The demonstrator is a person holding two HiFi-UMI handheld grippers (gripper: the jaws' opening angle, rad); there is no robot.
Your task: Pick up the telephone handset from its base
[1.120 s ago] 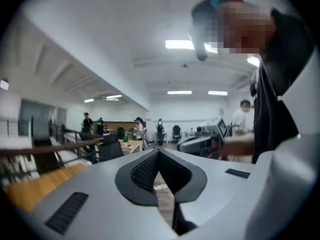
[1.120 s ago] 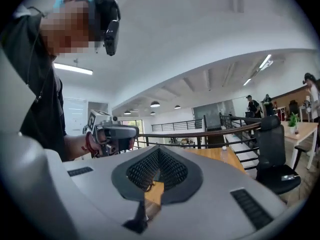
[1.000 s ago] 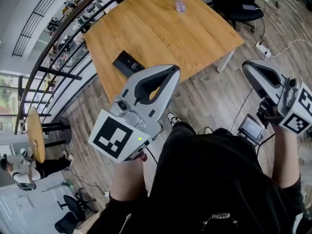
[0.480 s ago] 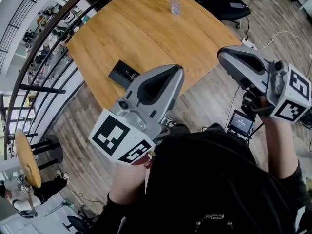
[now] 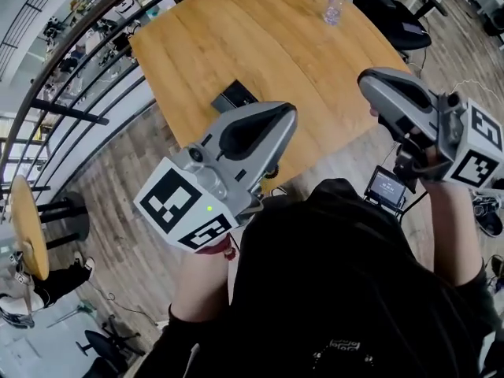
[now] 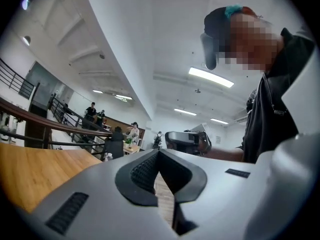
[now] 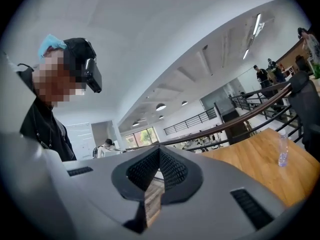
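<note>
Both claws are closed and empty: left claw (image 5: 285, 118) and right claw (image 5: 370, 79), both held clear of the telephone (image 5: 234, 98). It lies near the worktop (image 5: 260, 38) edge, handset apparently on base. Risk: a claw arriving closed shoves the unit off.

Black shirt (image 5: 339, 290); grey left claw (image 5: 287, 116), right claw (image 5: 368, 82)
</note>
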